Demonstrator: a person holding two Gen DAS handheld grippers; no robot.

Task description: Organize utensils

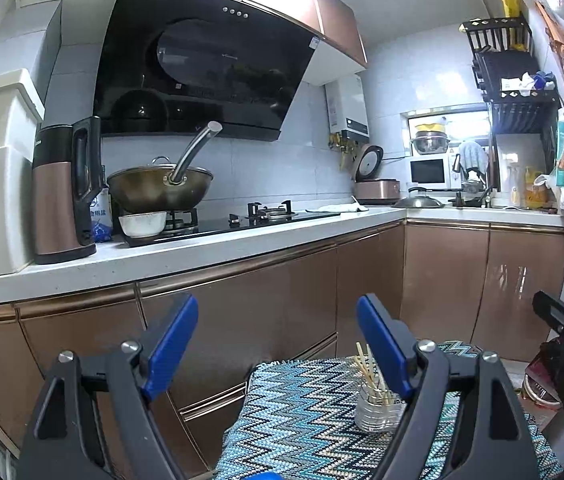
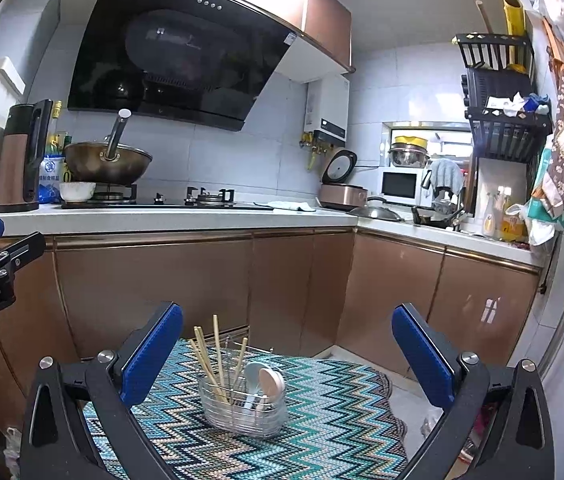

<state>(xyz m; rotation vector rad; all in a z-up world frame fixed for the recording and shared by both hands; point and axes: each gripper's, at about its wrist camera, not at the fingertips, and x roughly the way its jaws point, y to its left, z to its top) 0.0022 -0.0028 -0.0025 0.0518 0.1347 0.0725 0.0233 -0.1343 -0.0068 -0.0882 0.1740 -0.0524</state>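
A wire utensil basket (image 2: 242,408) stands on a zigzag-patterned cloth (image 2: 321,420) covering a low table. Wooden chopsticks (image 2: 214,360) lean upright in its left half; pale spoons (image 2: 268,382) rest in its right half. The right gripper (image 2: 287,348) hovers near the basket, jaws spread wide, with nothing between them. The left gripper (image 1: 278,340) hangs further left, jaws also spread and empty. Beyond the table runs a counter (image 2: 186,216) over copper-brown cabinets, bearing a wok (image 2: 108,166) on the gas stove, a white bowl (image 2: 77,191) and a kettle (image 2: 22,160) at far left.
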